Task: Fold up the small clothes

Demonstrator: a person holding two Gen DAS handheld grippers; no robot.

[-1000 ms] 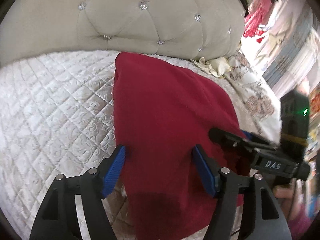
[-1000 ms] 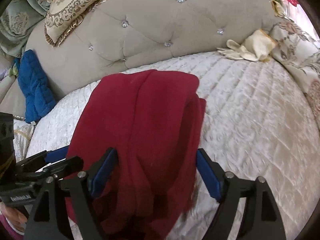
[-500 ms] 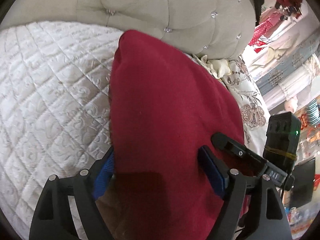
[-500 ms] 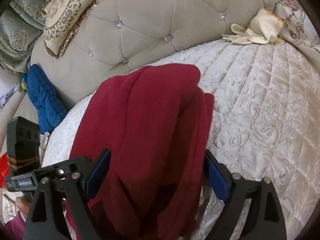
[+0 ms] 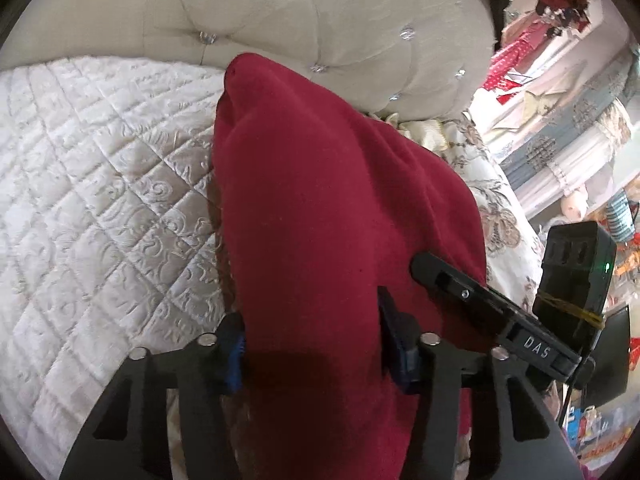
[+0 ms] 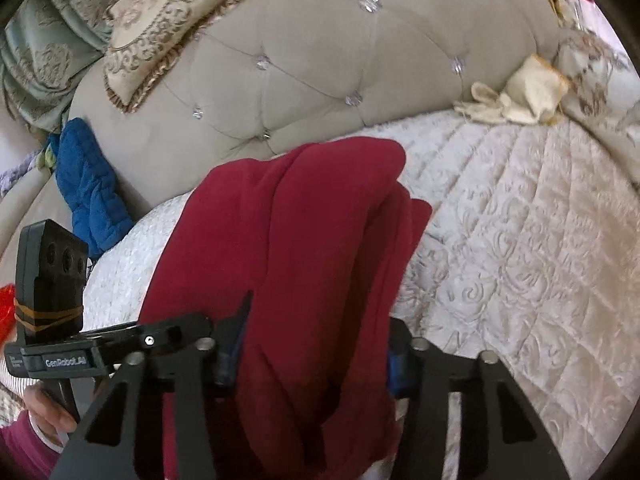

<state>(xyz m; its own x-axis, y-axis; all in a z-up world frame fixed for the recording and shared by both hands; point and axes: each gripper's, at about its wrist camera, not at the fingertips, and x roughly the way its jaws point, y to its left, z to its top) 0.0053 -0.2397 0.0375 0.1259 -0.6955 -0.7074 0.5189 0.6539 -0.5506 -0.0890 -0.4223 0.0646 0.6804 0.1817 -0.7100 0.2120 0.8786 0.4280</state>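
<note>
A white quilted bedspread (image 5: 100,208) with a scrolled pattern is spread over the bed, and it is backed by a beige tufted headboard (image 6: 340,72) studded with shiny buttons. A folded dark red fleece garment (image 5: 320,220) is laid across the near part of the bedspread, its far corner reaching toward the headboard and its near end hanging over the bed's edge.

The near end of the garment is taken between the blue pads of the left gripper (image 5: 312,344), whose jaws are closing, the pads pressed against the cloth on both sides. The thick layered edge of the same garment (image 6: 320,260) is caught between the pads of the right gripper (image 6: 316,356), whose jaws are likewise closing on it.

A blue quilted cloth (image 6: 88,184) is seen against the headboard at the left, below a gold patterned cushion (image 6: 172,20). A cream crumpled cloth (image 6: 520,96) is left at the far right corner of the bed.

No containers are shown. The letters "DAS" are read on the right gripper's body in the left wrist view, and "GenRobot.AI" on the left gripper's body in the right wrist view.
</note>
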